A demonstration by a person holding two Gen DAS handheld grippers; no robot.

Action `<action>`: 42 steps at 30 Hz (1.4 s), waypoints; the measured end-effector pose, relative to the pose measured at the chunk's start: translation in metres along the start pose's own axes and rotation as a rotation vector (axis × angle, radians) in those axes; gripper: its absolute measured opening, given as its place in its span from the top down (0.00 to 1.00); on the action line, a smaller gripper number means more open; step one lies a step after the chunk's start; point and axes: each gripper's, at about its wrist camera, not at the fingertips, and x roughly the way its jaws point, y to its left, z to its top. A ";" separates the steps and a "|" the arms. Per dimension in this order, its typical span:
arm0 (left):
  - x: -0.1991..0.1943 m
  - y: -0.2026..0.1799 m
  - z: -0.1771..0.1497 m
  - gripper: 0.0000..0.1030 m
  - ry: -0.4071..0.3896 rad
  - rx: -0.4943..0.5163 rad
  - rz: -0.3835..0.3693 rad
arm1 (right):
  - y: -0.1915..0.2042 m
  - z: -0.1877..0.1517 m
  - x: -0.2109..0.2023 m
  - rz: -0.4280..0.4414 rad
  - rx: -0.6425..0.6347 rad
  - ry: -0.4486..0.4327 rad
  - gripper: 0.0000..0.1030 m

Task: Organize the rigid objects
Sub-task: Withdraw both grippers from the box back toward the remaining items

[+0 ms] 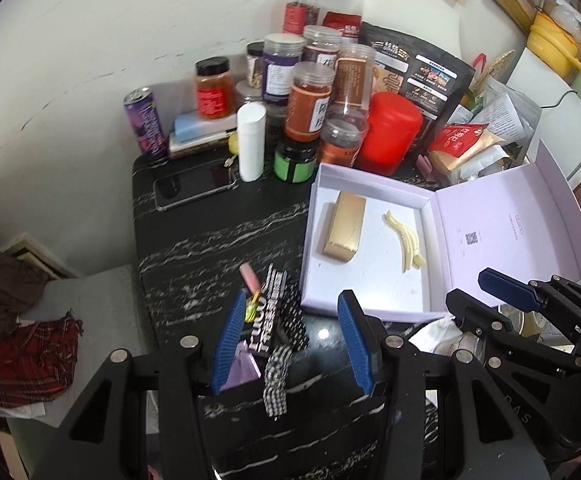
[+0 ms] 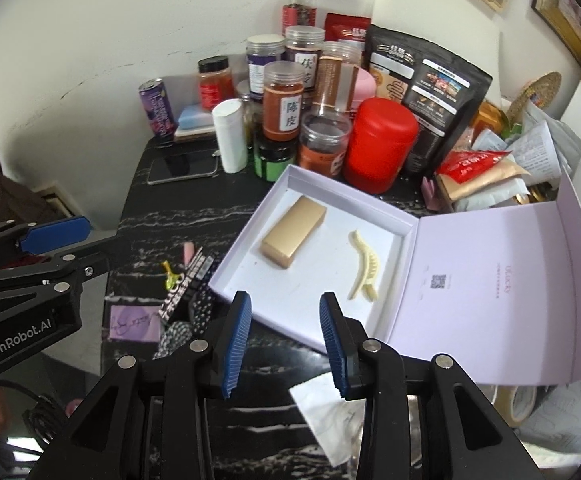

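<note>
— Black marble with white veins, that's the table (image 1: pixel 218 240). On it sits a shallow lilac cardboard box (image 1: pixel 370 304), lid flung open to the right, matte inside.

— And in the box?

— Two things, well apart: a gold rectangular carton (image 2: pixel 293 237) with a satin sheen lying flat on the left, and a cream plastic hair clip (image 2: pixel 364 266), curved and toothed, nearer the lid hinge.

— Both grippers?

— The left gripper (image 1: pixel 294 344) hovers over the table's near edge with its ribbed blue pads parted and nothing between them. The right gripper (image 2: pixel 284 346) is just over the box's near corner, pads likewise apart and holding nothing.

— What lies outside the box?

— Just left of it, a black pack with white lettering (image 1: pixel 272 312), a checked fabric band (image 1: pixel 276 384), a small pink tube (image 1: pixel 249 276) and a lilac card (image 2: pixel 134 324).

— Does one view add anything?

— The right view shows the card flat with handwriting on it, plus a roll of tape (image 2: pixel 516 402) under the lid; the left view hides most of the card behind a pad. The left view alone shows a red plaid cloth (image 1: pixel 22 360) off the table's left side. Behind the box both show clear plastic jars, a glossy red canister (image 2: pixel 380 146) and a phone (image 1: pixel 194 188).
</note>
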 end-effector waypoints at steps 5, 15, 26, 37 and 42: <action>-0.007 0.010 -0.019 0.54 0.003 -0.014 0.017 | 0.013 -0.015 -0.003 0.012 -0.015 0.014 0.65; -0.004 0.037 -0.057 0.00 0.043 -0.062 0.054 | 0.037 -0.040 -0.002 0.045 -0.045 0.046 0.61; 0.016 0.073 -0.092 0.00 0.110 -0.143 0.041 | 0.061 -0.062 0.018 0.072 -0.047 0.111 0.56; 0.036 0.101 -0.099 0.00 0.111 -0.181 0.015 | 0.082 -0.071 0.052 0.116 -0.021 0.171 0.49; 0.054 0.113 -0.103 0.00 0.149 -0.191 0.018 | 0.089 -0.073 0.071 0.132 0.001 0.214 0.49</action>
